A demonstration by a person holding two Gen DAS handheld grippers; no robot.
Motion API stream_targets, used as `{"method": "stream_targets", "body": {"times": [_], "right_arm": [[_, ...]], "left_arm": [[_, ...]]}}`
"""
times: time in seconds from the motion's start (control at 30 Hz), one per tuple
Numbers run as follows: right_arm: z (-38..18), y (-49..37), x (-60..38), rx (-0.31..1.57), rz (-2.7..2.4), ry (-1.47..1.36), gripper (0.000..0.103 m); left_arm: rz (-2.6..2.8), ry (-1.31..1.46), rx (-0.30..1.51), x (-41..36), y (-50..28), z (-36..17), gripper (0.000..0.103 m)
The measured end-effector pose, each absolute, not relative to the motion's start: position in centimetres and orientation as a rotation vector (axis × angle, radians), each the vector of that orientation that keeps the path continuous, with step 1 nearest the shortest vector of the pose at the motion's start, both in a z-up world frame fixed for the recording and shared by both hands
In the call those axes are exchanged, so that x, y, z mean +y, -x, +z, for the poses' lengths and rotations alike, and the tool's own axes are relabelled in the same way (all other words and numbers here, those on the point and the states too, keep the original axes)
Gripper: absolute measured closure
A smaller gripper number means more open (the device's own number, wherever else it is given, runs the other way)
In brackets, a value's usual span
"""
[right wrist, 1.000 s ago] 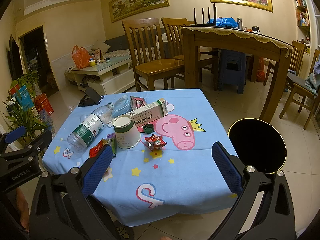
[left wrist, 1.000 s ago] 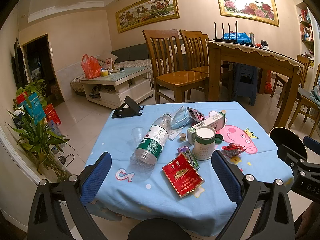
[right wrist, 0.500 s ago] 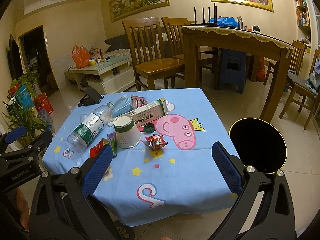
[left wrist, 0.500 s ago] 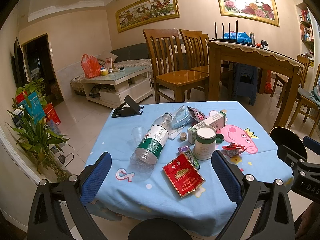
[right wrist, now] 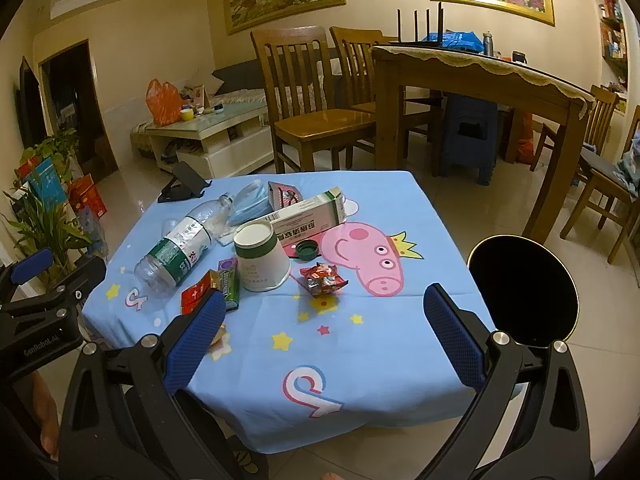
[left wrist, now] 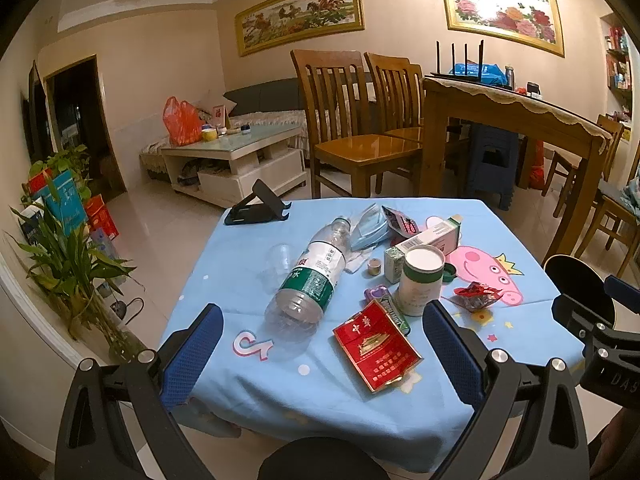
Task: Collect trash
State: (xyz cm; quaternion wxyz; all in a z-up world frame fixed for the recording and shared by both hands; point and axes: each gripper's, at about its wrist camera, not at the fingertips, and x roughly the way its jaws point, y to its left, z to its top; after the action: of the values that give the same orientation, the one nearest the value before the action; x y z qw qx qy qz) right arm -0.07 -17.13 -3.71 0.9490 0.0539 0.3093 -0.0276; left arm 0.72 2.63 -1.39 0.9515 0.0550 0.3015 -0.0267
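While I hold both grippers over the table edge [right wrist: 360,420], left gripper [left wrist: 320,344] & right gripper [right wrist: 320,332] gape wide w/ nothing held; bottle [left wrist: 312,276], cup [right wrist: 260,258], 1 red pack [left wrist: 376,346] lie ahead.

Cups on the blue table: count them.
2: an upside-down paper cup mid-table beside the long carton, and a clear plastic cup left of the bottle. Clutter may hide others.

blue-clothed table [left wrist: 256,384] bearing trash [left wrist: 308,280]
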Motion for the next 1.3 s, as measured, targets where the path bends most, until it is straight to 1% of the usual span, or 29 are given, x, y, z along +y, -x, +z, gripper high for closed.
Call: {"method": "stream_targets", "body": {"times": [0.37, 0.5, 0.67, 0.8, 0.93, 1.03, 1.13, 1.2, 1.3], "right_arm": [[-4.0, -2.3, -14.1, 0.653, -0.013, -0.043, 0.005], [-3.8, -4.2, -10.8, 0.664, 0.093, 0.058, 0.005], [-4.8, -8.8, -4.4, 0.743, 0.302, 0.158, 0.005], [-6.6, -15.5, -0.3, 0.883, 0.38, 0.058, 0.005], [-9.2, -21.9, 2.2, 0.984, 0.253, 0.023, 0.005], [-11.4, -24.3, 1.8, 1.094, 0.162, -0.086, 0.006], [-13.6, -26.1, 1.7, 1.17, 0.206, -0.235, 0.007], [-14.0, -26.3, 1.8, 1.173, 0.241, -0.272, 0.031], [-12.5, -25.1, 1.5, 1.114, 0.252, -0.226, 0.034]], "left_arm": [[-0.016, -0.07, 0.651, 6.0, -2.1, -2.7, 0.006], [0.076, -0.052, 0.693, 10.0, -3.3, -4.7, 0.006], [0.168, 0.029, 0.817, 16.1, -4.9, -8.9, 0.006], [0.196, 0.07, 0.88, 18.7, -5.4, -11.4, 0.006], [0.182, 0.067, 0.894, 19.0, -5.1, -12.3, 0.006], [0.174, 0.053, 0.898, 18.6, -5.2, -12.5, 0.006], [0.163, 0.054, 0.903, 18.8, -5.7, -13.0, 0.006], [0.154, 0.057, 0.905, 18.5, -6.2, -12.9, 0.006], [0.142, 0.059, 0.885, 18.3, -6.7, -12.3, 0.006]]}}
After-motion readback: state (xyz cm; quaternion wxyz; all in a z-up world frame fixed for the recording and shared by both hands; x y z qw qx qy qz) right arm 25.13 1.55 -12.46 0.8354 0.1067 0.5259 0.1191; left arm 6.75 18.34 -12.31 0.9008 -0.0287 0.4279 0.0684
